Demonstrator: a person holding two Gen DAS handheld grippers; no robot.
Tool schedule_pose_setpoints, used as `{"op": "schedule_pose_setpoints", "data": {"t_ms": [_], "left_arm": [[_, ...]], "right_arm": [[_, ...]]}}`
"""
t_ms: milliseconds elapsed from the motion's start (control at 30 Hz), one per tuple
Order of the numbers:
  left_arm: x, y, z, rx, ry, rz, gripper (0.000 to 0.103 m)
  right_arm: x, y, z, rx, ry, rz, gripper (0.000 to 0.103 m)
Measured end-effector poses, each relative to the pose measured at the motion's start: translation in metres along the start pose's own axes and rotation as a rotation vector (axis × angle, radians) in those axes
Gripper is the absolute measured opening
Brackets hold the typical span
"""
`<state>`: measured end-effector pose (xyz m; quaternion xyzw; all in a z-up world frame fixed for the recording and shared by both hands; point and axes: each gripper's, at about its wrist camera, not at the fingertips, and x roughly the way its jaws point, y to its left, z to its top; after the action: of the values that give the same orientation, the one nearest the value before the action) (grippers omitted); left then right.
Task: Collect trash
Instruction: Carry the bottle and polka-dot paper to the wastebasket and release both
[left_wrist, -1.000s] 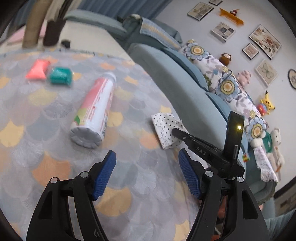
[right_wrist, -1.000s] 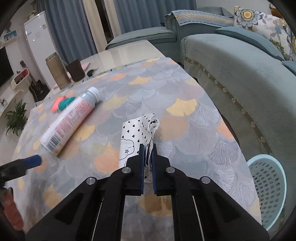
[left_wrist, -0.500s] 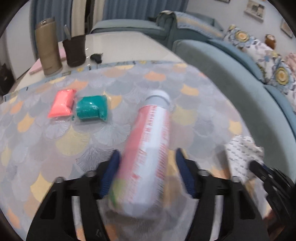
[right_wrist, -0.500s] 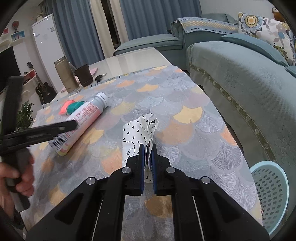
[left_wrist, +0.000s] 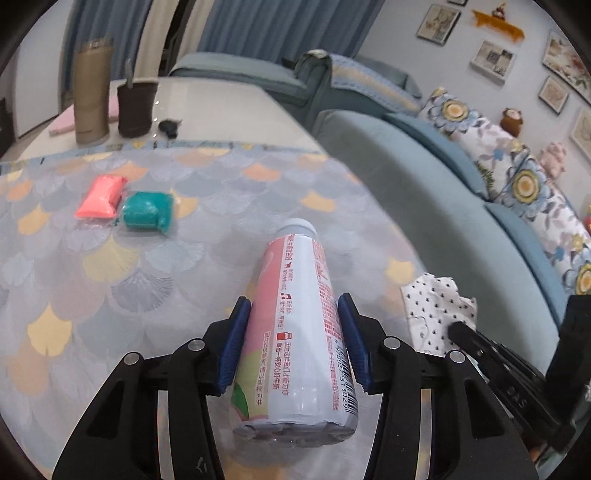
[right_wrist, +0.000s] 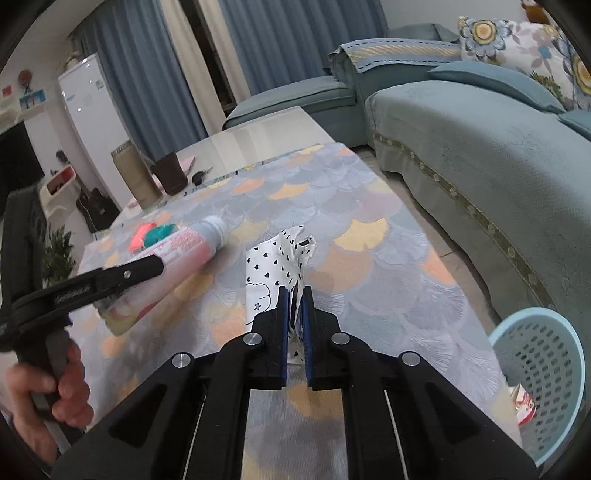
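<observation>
Between the closing left tongs (left_wrist: 291, 345), a pink-labelled bottle (left_wrist: 295, 332); right tongs (right_wrist: 295, 332) pinch spotted wrapper (right_wrist: 275, 266).

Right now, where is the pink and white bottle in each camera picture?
Left wrist view: the bottle lies bottom centre, between the left gripper's closing fingers, cap pointing away.
Right wrist view: the bottle is on the left, partly behind the left gripper.
Shared landmark: the teal packet lies beyond the bottle in both views.
</observation>
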<state>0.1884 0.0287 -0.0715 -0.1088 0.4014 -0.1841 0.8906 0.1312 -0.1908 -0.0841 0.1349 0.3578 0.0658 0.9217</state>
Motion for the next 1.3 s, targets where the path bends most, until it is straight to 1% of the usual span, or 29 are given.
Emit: {"op": "schedule_pose_setpoints", "data": {"t_ms": [167,233,300,367,433,600,700,800,900,1000,1067,1167,1300], "left_arm": [[-0.025,-0.035,0.001,0.021,-0.035,-0.075,0.047],[-0.039,-0.054,0.0,0.038,-0.054,-0.117,0.047],[-0.051,-0.073,0.0,0.06,-0.069,-0.14,0.047],[-0.063,-0.098,0.001,0.092,-0.082,-0.17,0.047],[-0.072,-0.118,0.001,0.114,-0.093,-0.191,0.047],[-0.087,-0.171,-0.002,0.158,-0.119,-0.268,0.047],[-0.087,-0.205,-0.009,0.193,-0.116,-0.316,0.047],[-0.079,-0.236,-0.018,0.223,-0.093,-0.356,0.047],[-0.061,-0.264,-0.032,0.249,-0.06,-0.386,0.047],[-0.041,-0.283,-0.047,0.269,-0.016,-0.404,0.047],[-0.021,-0.294,-0.06,0.283,0.028,-0.406,0.047],[0.011,-0.298,-0.077,0.273,0.109,-0.413,0.047],[0.045,-0.289,-0.097,0.236,0.202,-0.412,0.047]], "right_arm": [[-0.047,-0.005,0.009,-0.009,-0.061,-0.027,0.005],[-0.067,-0.011,0.011,-0.002,-0.087,-0.044,0.005],[-0.085,-0.018,0.012,0.007,-0.113,-0.057,0.005],[-0.112,-0.029,0.013,0.034,-0.149,-0.072,0.005],[-0.138,-0.042,0.014,0.072,-0.183,-0.068,0.005],[-0.206,-0.082,0.013,0.146,-0.276,-0.124,0.005],[-0.233,-0.108,0.008,0.184,-0.308,-0.183,0.005],[-0.25,-0.137,0.0,0.238,-0.322,-0.226,0.005],[-0.258,-0.167,-0.012,0.289,-0.311,-0.27,0.005],[-0.259,-0.19,-0.027,0.307,-0.294,-0.317,0.005],[-0.259,-0.2,-0.04,0.303,-0.297,-0.357,0.005],[-0.251,-0.219,-0.056,0.338,-0.265,-0.377,0.005],[-0.224,-0.25,-0.08,0.426,-0.184,-0.372,0.005]]}}
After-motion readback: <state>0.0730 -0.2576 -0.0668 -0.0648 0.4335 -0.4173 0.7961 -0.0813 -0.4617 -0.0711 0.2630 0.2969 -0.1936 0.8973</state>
